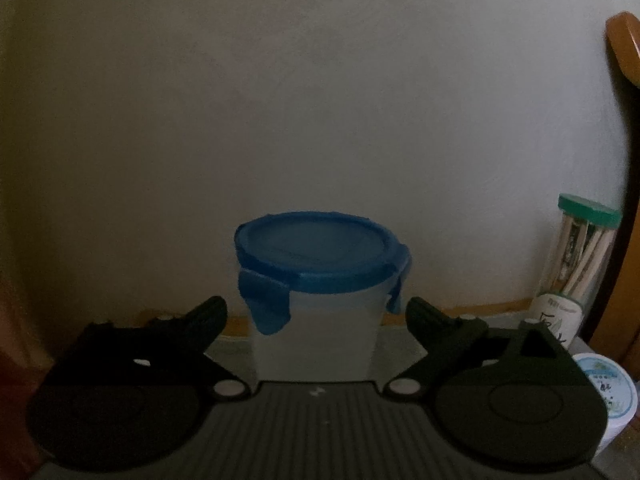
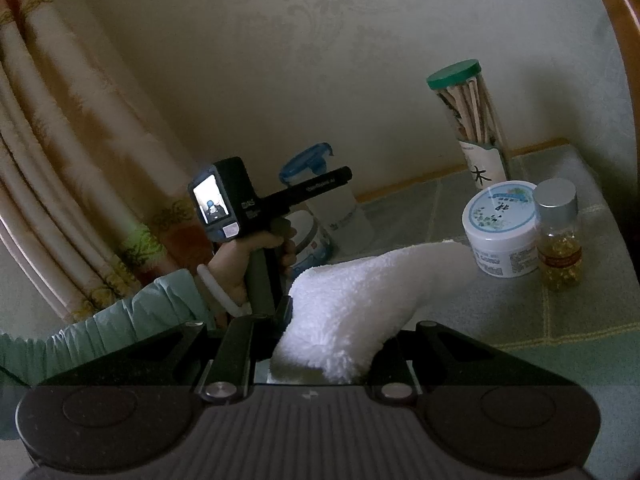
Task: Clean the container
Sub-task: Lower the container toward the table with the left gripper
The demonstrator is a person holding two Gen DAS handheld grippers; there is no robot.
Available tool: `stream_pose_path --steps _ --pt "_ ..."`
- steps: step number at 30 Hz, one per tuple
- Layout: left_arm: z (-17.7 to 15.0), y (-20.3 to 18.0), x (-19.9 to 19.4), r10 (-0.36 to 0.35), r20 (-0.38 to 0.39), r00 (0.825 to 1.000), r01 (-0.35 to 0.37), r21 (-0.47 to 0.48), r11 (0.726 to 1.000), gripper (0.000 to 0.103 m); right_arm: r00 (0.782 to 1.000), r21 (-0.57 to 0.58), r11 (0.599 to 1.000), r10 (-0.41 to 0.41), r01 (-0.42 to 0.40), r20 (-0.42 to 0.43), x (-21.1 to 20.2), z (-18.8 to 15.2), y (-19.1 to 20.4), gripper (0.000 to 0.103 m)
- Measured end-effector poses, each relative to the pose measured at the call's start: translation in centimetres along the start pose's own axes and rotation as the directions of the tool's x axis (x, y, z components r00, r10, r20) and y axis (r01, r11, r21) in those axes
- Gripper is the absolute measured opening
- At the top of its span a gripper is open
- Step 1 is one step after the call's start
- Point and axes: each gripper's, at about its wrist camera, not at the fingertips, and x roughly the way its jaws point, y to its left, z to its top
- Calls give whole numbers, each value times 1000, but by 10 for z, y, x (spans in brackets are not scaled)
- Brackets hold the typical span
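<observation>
**Container Framed, Cloth Gripped**

Left gripper (image 1: 316, 312) spread wide, straddling the translucent round plastic container (image 1: 316, 320) with blue clip lid on the tiled table (image 2: 560, 320), apparently to steady it. Right gripper (image 2: 332, 344) clamps a white fluffy cloth (image 2: 360, 300), apparently for wiping.

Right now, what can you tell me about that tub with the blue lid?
The container is a round tub with cloudy, translucent plastic walls, standing upright on the table close to the wall. Its blue lid sits on top, with snap flaps hanging down the sides. It stands between the spread fingers of the left gripper, which do not appear to touch it. Whether anything is inside cannot be told.
</observation>
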Motion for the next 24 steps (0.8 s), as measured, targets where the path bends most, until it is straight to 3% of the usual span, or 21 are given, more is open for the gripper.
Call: stream_pose_path --steps 14,18,24 --pt "-19 -28 -43 -4 22 1000 5 -31 1000 96 1000 -25 1000 1 0 14 -8 -1 10 22" --pt "-27 -29 -60 -25 26 999 26 -28 999 96 1000 -29 1000 2 -1 20 -12 -3 12 22" --pt "-15 -27 -55 -86 40 995 87 -18 996 97 1000 -25 1000 2 -1 23 -20 -11 12 22"
